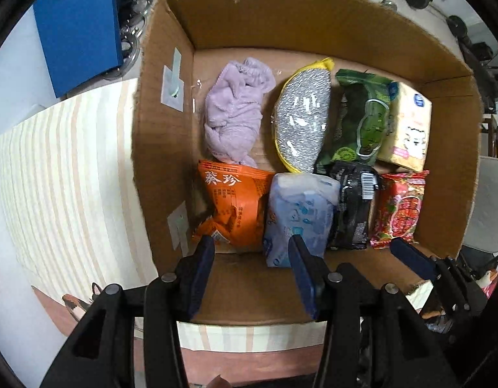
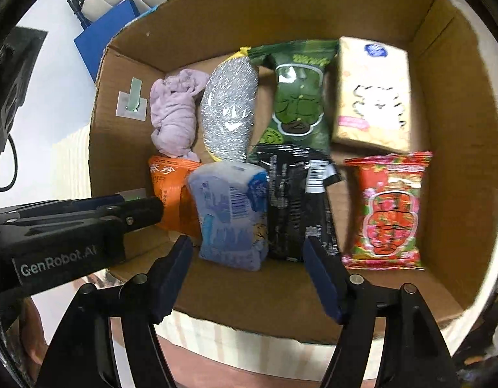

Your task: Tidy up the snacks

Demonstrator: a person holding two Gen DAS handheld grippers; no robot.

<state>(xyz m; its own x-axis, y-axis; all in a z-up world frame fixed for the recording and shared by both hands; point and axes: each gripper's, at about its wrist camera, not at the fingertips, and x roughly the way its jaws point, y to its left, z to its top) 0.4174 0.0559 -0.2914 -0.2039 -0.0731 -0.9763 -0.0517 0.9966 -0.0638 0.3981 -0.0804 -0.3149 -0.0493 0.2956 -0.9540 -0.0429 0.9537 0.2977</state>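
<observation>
A desk (image 1: 71, 168) covered with a cloth of pale stripes carries an open cardboard box (image 1: 161, 148). The box stands directly on the cloth, close to the near edge. A blue box (image 1: 77, 26) stands at the far left side.

cardboard box (image 1: 313, 22): matt, rough | snack packets (image 2: 391, 207): glossy plastic | cloth (image 1: 232, 116): fuzzy

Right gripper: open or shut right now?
Open: the right gripper fingers stand wide apart above the blue pack, gripping nothing.
</observation>
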